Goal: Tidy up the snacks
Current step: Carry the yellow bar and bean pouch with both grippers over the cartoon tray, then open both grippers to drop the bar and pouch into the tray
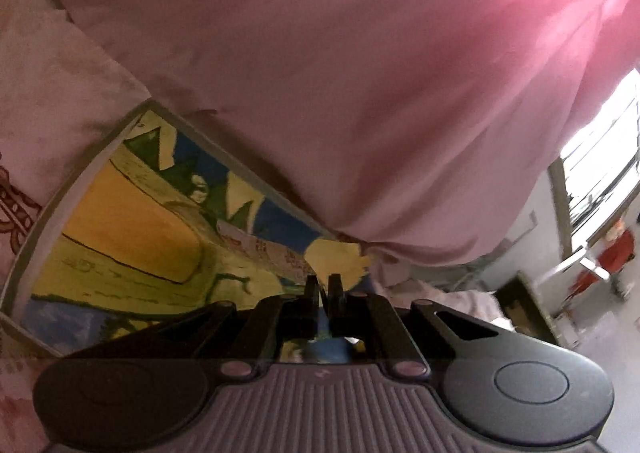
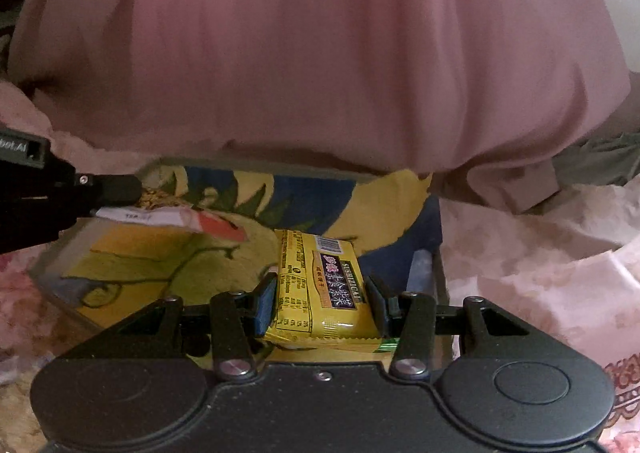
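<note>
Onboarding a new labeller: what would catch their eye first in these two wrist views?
The big pink fabric garment fills the top of both views. Below it sits a shallow tray with a yellow, blue and green painted pattern. In the right wrist view the right gripper is shut on a yellow rectangular snack packet, held over the tray, while the left gripper pinches a thin white and red wrapper at far left.

Two snack packets, one yellow and one white-red, and one patterned box.
</note>
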`<action>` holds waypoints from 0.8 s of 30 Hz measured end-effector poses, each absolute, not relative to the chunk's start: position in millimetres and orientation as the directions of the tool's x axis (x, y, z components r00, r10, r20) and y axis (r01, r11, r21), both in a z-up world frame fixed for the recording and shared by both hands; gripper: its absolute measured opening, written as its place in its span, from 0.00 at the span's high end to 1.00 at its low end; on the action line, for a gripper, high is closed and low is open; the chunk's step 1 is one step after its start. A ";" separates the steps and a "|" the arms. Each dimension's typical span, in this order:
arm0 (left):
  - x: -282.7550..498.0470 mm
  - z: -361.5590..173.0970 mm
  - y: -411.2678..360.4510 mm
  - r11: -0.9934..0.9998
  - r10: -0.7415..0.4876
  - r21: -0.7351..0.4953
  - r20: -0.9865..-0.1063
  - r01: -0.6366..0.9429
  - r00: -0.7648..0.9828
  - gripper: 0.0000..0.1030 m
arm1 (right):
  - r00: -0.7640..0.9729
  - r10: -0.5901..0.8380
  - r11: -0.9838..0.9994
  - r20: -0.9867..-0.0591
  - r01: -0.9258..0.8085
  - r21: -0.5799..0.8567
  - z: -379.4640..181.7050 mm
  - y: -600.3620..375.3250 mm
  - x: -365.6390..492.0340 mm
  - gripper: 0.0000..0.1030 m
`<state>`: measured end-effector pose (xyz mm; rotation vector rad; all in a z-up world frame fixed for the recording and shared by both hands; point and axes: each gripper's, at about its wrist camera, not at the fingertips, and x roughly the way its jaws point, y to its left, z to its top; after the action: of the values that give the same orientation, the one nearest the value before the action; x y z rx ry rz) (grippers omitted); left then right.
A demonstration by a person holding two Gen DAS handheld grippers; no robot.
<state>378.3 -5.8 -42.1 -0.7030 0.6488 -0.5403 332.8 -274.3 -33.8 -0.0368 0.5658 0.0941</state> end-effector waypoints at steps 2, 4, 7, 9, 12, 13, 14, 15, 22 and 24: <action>379.9 -48.7 -10.8 0.671 -0.634 -0.704 -0.382 0.233 0.673 0.98 | 0.831 0.072 0.996 -0.552 -0.093 -0.009 -39.6 -274.8 335.3 0.52; 382.0 -54.4 -16.5 0.693 -0.625 -0.684 -0.412 0.228 0.663 0.98 | 0.823 0.064 0.996 -0.564 -0.091 -0.019 -45.4 -274.1 336.7 0.52; 382.2 -62.5 -22.9 0.721 -0.607 -0.662 -0.458 0.206 0.650 0.98 | 0.814 0.055 0.996 -0.578 -0.088 -0.028 -51.7 -272.6 336.3 0.51; 382.5 -67.0 -24.5 0.732 -0.598 -0.654 -0.482 0.191 0.641 0.97 | 0.807 0.049 0.997 -0.589 -0.079 -0.024 -55.0 -273.3 336.5 0.50; 380.1 -68.0 -26.8 0.759 -0.571 -0.630 -0.522 0.165 0.633 0.94 | 0.805 0.051 0.997 -0.591 -0.077 -0.019 -56.3 -273.9 336.2 0.40; 379.6 -67.7 -27.9 0.773 -0.556 -0.615 -0.539 0.155 0.633 0.92 | 0.806 0.051 0.997 -0.590 -0.076 -0.017 -55.5 -274.0 335.2 0.36; 378.9 -66.8 -28.4 0.785 -0.543 -0.603 -0.554 0.146 0.632 0.91 | 0.807 0.053 0.997 -0.588 -0.076 -0.015 -54.4 -274.6 334.2 0.32; 378.3 -65.9 -29.1 0.796 -0.529 -0.589 -0.567 0.138 0.631 0.88 | 0.809 0.054 0.997 -0.585 -0.076 -0.012 -53.1 -274.8 332.6 0.28; 360.0 -49.5 -36.9 0.862 -0.444 -0.484 -0.578 0.151 0.685 0.27 | 0.828 0.043 0.999 -0.559 -0.049 0.005 -37.0 -280.0 311.8 0.06; 350.2 -44.3 -36.2 0.875 -0.425 -0.459 -0.574 0.155 0.700 0.22 | 0.841 0.028 0.999 -0.541 -0.032 0.003 -28.9 -282.0 303.1 0.01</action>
<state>350.2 -36.2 -44.3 -0.3965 0.7290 -0.3325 303.1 -282.0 -28.9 -0.0066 0.5715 0.0317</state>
